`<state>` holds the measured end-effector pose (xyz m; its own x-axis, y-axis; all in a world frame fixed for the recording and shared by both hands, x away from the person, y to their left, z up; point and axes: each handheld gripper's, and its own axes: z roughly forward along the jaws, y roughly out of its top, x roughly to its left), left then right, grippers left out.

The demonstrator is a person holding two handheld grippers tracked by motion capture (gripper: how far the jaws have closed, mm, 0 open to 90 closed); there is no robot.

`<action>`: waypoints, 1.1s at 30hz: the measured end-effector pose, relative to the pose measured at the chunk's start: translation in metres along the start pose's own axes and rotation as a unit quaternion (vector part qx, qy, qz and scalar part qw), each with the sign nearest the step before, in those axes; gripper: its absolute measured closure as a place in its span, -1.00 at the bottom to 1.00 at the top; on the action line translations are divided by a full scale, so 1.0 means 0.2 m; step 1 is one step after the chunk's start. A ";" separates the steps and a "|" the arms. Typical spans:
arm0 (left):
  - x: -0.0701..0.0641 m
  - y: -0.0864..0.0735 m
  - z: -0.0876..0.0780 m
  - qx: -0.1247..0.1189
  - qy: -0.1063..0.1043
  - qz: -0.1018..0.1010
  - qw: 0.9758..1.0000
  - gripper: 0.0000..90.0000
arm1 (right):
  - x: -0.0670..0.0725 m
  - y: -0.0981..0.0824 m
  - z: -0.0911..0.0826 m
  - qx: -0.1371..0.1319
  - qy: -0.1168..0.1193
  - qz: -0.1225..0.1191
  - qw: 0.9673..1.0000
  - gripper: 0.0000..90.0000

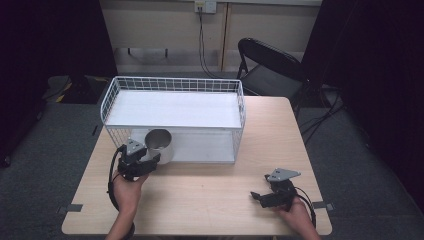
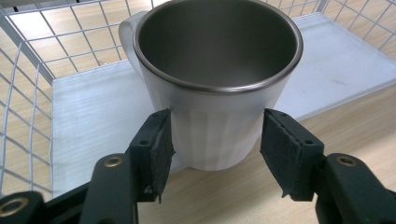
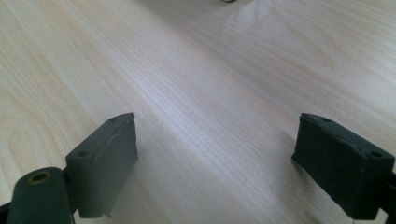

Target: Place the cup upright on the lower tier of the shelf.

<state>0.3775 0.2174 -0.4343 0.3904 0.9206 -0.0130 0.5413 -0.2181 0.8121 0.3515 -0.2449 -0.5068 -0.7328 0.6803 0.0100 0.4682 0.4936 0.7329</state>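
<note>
A white mug [image 1: 160,145] with a steel inside stands at the front left edge of the wire rack's lower white shelf [image 1: 205,146]. In the left gripper view the mug [image 2: 215,116] is upright, its handle at the back left, its base at the shelf's edge by the wooden table. My left gripper [image 1: 141,156] [image 2: 217,140] has one pad [image 2: 161,149] on each side of the mug's lower wall, and both pads meet it. My right gripper [image 1: 259,186] [image 3: 215,154] hovers over bare wood near the table's front right, jaws wide apart with nothing between them.
The white wire rack [image 1: 175,78] has an upper white shelf and fills the back half of the table [image 1: 210,200]. Its mesh [image 2: 28,116] rises close on the left of the mug. A black folding chair [image 1: 270,70] stands behind the table.
</note>
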 end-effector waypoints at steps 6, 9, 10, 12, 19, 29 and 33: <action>0.00 0.01 0.02 -0.002 -0.001 -0.002 1.000 0.17 | 0.00 0.00 0.00 0.000 0.000 0.000 1.000 -0.72; -0.01 0.01 0.03 -0.006 0.003 -0.004 1.000 0.17 | 0.00 0.00 0.00 0.000 0.000 0.000 1.000 -0.72; -0.01 0.01 0.04 -0.006 0.004 -0.005 1.000 0.20 | 0.00 0.00 0.00 0.000 0.000 0.000 1.000 -0.72; -0.01 0.01 0.05 -0.008 0.006 -0.006 1.000 0.22 | 0.00 0.00 0.00 0.000 0.000 0.000 1.000 -0.72; -0.02 0.03 0.07 -0.010 0.010 -0.008 1.000 0.30 | 0.00 0.00 0.00 0.000 0.000 -0.001 1.000 -0.72; -0.02 0.04 0.11 -0.014 0.012 -0.011 1.000 0.25 | 0.00 0.00 0.00 -0.001 -0.001 0.000 1.000 -0.72; -0.02 0.05 0.11 -0.010 0.011 -0.009 1.000 0.25 | 0.00 0.00 0.00 -0.001 -0.001 0.000 1.000 -0.72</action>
<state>0.3974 0.2047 -0.4393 0.3637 0.9314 -0.0151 0.5324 -0.1945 0.8238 0.3501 -0.2452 -0.5070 -0.7317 0.6815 0.0096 0.4675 0.4915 0.7347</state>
